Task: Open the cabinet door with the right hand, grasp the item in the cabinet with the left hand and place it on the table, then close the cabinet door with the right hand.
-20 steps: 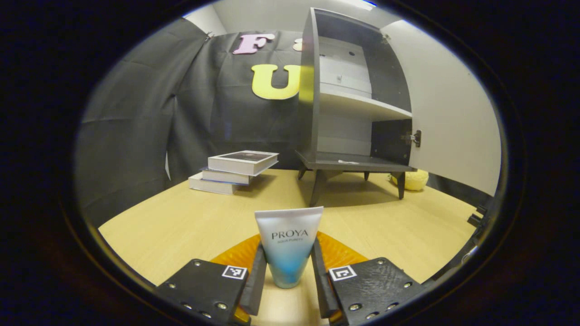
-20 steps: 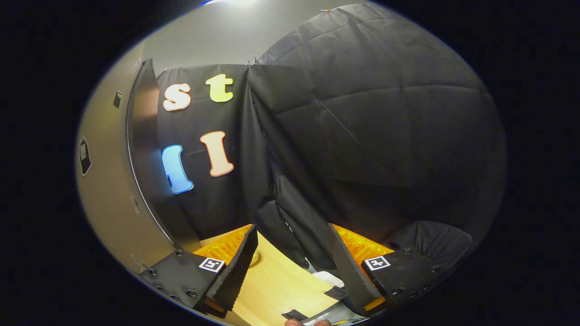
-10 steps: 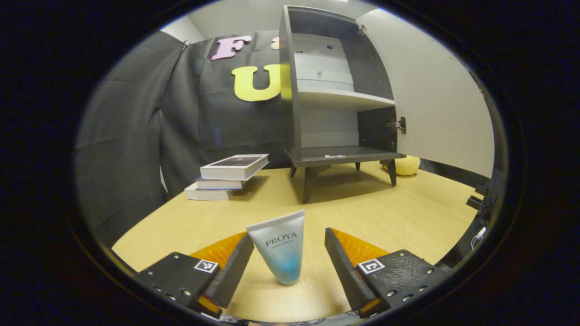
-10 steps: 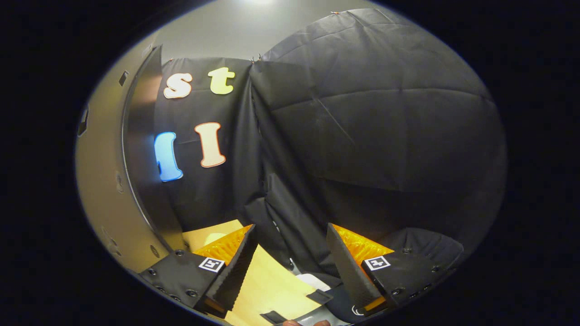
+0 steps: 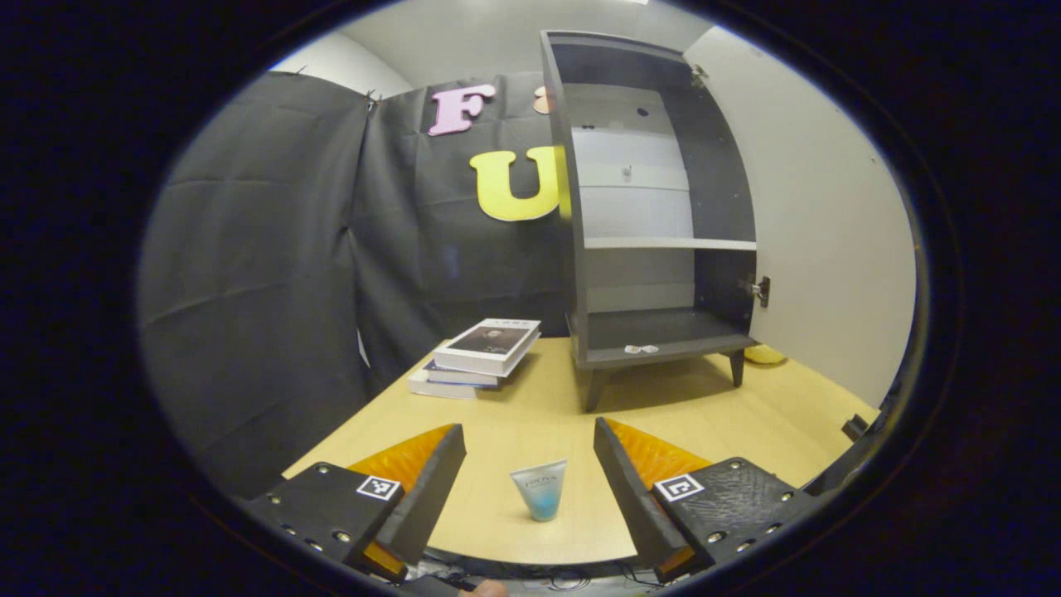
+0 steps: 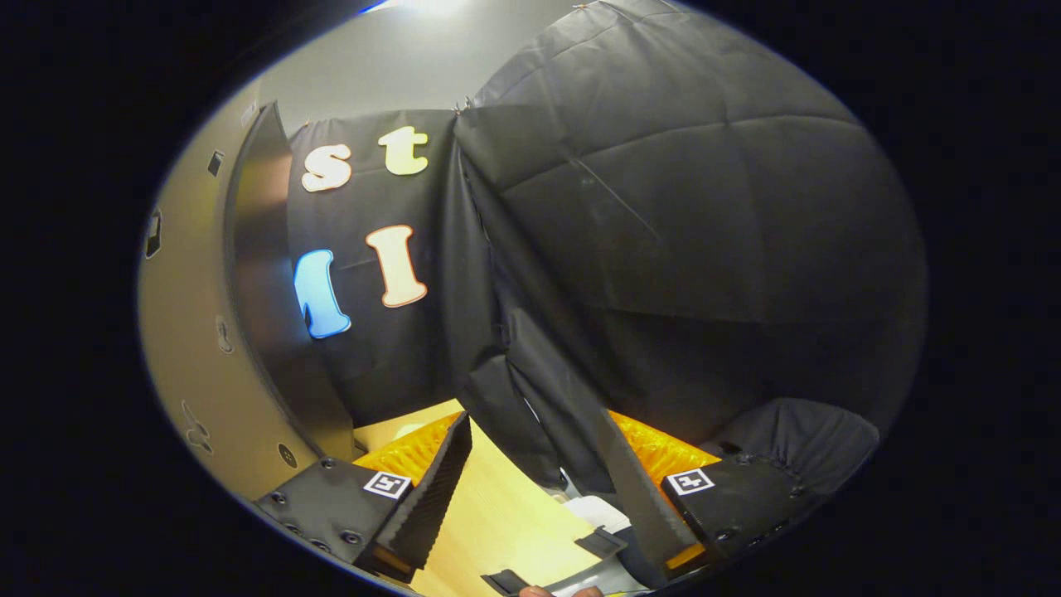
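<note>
Light falls from overhead, bright at the top of the right gripper view. The cabinet (image 5: 655, 240) casts a soft shadow on the desk (image 5: 530, 414) beneath it. Both views are sharp at centre; straight edges bow near the rims, and the black cloth stays dim.

Bare bench (image 5: 514, 414) between a small upright tube (image 5: 539, 489) at the near edge and the open cabinet (image 5: 655, 249), stacked books (image 5: 477, 356) left of it, cabinet door (image 5: 821, 232) swung wide on the right, shelves unobstructed from the front
</note>
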`<state>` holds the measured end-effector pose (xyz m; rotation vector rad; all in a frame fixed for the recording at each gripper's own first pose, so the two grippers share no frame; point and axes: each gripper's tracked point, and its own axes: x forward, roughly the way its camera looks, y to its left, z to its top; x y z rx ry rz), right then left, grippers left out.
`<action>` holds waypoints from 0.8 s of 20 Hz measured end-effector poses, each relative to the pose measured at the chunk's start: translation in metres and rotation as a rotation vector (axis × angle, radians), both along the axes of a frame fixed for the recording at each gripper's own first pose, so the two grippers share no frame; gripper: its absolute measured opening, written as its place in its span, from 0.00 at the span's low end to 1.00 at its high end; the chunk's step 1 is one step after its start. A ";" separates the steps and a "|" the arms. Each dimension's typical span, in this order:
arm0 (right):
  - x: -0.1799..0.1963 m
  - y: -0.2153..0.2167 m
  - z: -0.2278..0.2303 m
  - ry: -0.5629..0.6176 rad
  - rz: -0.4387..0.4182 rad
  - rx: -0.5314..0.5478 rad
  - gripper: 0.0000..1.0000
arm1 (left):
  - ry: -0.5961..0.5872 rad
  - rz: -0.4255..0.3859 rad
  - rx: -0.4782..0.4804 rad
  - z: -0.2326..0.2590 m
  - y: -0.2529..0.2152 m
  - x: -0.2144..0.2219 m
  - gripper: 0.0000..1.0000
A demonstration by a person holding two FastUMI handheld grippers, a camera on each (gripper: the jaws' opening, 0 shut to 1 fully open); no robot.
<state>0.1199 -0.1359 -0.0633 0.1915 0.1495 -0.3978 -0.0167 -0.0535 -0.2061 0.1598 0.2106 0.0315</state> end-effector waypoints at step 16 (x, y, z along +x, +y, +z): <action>-0.017 0.119 0.090 -0.120 0.585 0.008 0.89 | -0.115 0.116 -0.137 0.222 -0.079 -0.013 0.93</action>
